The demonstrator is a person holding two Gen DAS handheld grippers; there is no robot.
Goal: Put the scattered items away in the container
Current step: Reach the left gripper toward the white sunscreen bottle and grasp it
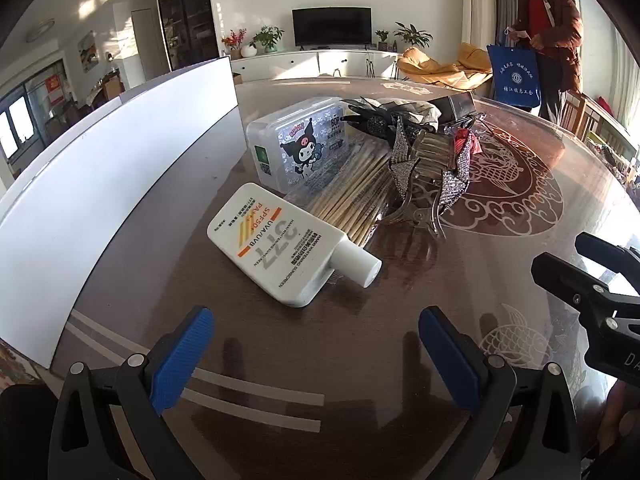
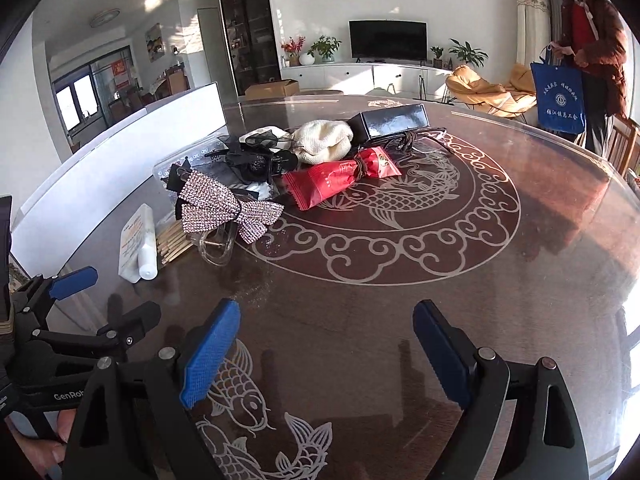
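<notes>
A white sunscreen bottle [image 1: 280, 248] lies on the glass table just ahead of my left gripper [image 1: 316, 320], which is open and empty. Behind the bottle are a bundle of wooden sticks [image 1: 352, 196], a clear cartoon-printed box [image 1: 298, 142] and a rhinestone bow clip [image 1: 428, 168]. My right gripper [image 2: 326, 308] is open over bare table, short of the pile. That pile holds a red snack packet [image 2: 340, 180], a white knitted item [image 2: 324, 140], a black hair piece [image 2: 256, 164] and a black box [image 2: 394, 120]. The white container [image 1: 100, 184] stands to the left.
The round table [image 2: 460, 280] has fish and cloud patterns under glass. Each gripper shows in the other's view: the right gripper [image 1: 576, 256] and the left gripper [image 2: 108, 300]. A person [image 2: 596, 48] holding a blue bag stands beyond the far right edge, beside wooden chairs.
</notes>
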